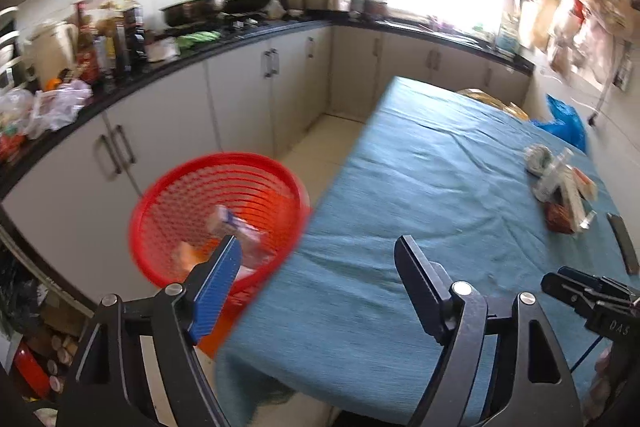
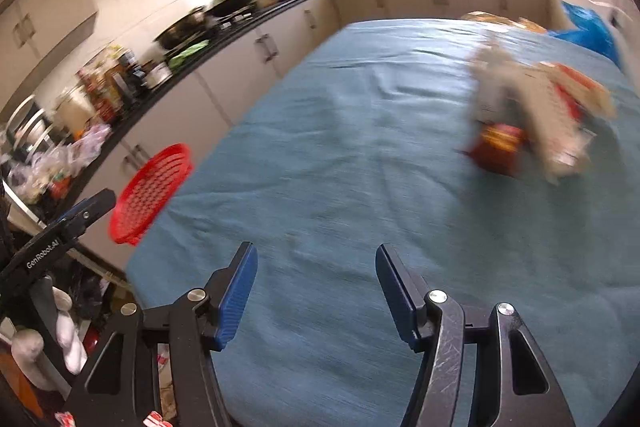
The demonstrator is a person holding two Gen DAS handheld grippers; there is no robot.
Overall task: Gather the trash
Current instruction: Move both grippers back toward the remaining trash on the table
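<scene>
A red mesh basket (image 1: 192,187) stands off the left edge of the blue-clothed table (image 1: 440,187) and holds a few wrappers (image 1: 236,227). It also shows in the right wrist view (image 2: 148,191). A pile of trash (image 1: 564,191), with white packets and a dark red wrapper, lies on the table at the right; the right wrist view shows it blurred (image 2: 532,115). My left gripper (image 1: 320,251) is open and empty over the table's left edge beside the basket. My right gripper (image 2: 316,267) is open and empty above the cloth, short of the pile.
A kitchen counter (image 1: 120,91) with pans, bottles and bags runs along the left and back. A blue plastic bag (image 1: 568,123) sits at the table's far right. A dark flat object (image 1: 624,243) lies by the pile. Floor clutter (image 1: 36,347) is at lower left.
</scene>
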